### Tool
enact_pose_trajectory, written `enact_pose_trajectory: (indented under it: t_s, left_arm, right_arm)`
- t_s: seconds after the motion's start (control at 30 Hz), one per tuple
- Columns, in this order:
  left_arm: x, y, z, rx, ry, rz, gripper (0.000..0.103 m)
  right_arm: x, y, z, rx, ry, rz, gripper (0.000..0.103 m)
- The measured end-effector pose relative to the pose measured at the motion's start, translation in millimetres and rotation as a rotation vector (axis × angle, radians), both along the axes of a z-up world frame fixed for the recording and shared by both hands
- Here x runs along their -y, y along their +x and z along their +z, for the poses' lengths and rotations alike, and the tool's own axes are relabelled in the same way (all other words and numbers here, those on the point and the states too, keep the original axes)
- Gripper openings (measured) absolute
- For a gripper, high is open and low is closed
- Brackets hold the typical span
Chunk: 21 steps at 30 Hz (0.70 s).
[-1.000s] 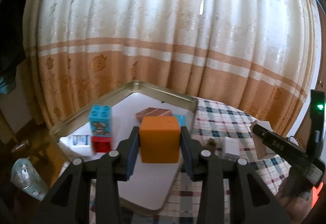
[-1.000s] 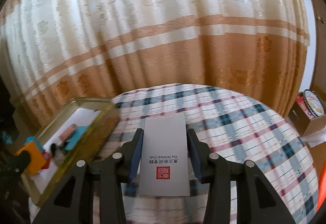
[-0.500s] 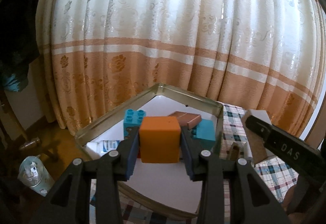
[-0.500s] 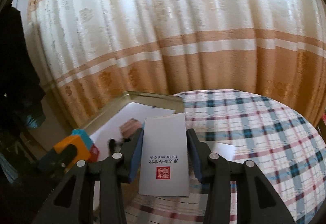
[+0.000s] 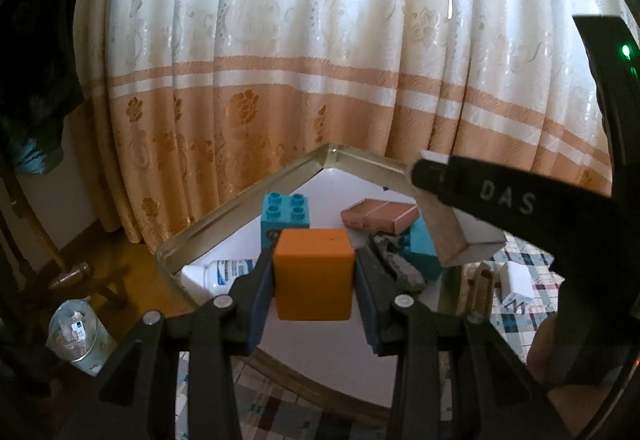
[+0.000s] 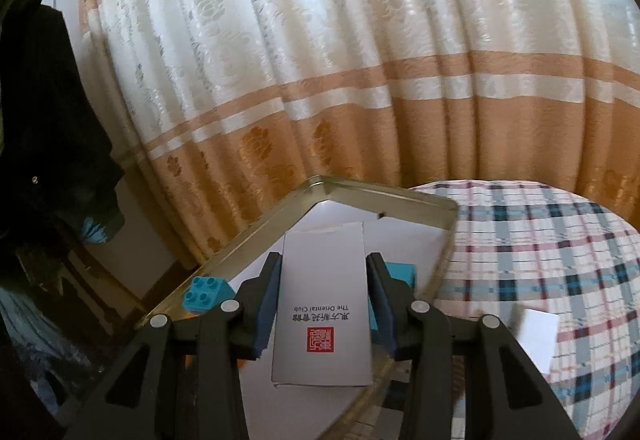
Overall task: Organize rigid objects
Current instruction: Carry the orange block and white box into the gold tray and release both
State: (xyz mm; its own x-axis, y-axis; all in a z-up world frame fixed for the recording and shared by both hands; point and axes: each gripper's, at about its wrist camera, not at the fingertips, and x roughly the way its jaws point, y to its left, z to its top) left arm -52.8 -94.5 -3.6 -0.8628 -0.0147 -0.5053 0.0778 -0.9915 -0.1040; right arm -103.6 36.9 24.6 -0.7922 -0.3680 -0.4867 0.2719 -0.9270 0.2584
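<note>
Two teal bricks (image 5: 285, 217), one orange cube (image 5: 313, 274), one grey box (image 6: 323, 310), one tray (image 5: 224, 226).

Orange cube (image 5: 313, 272), plaid tablecloth (image 6: 560, 240)

Left wrist view: looking forward and slightly down from just above the near edge of the tray (image 5: 240, 211), toward the curtain (image 5: 320, 59). Right wrist view: same heading, close over the tray (image 6: 400, 195), table (image 6: 560, 240) at right. Shared: tray's far corner, curtain (image 6: 360, 79), blue brick (image 5: 286, 213) (image 6: 206, 292).
</note>
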Motion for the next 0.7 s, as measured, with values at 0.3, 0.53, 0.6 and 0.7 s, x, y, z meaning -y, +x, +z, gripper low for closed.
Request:
enact_pose_trajectory:
  t_s: [0.3,0.53,0.6,0.7]
  left_arm:
    - [2,-7,-7,0.056,-0.015,0.039,0.039]
    - [0,-15,-13,0.109,-0.029,0.060,0.039]
    - [1,-17,-15,0.119,-0.028,0.062,0.039]
    - [1,-15,-14,0.116,-0.024,0.066,0.043]
  right_arm:
    - [15,-20,-16,0.061,0.006,0.062,0.045]
    - [27,-25,-36,0.107,0.001,0.139,0.046]
    - [28,-25,-39,0.106,-0.002,0.146,0.046]
    - [27,-24,-40,0.116,-0.009,0.151,0.061]
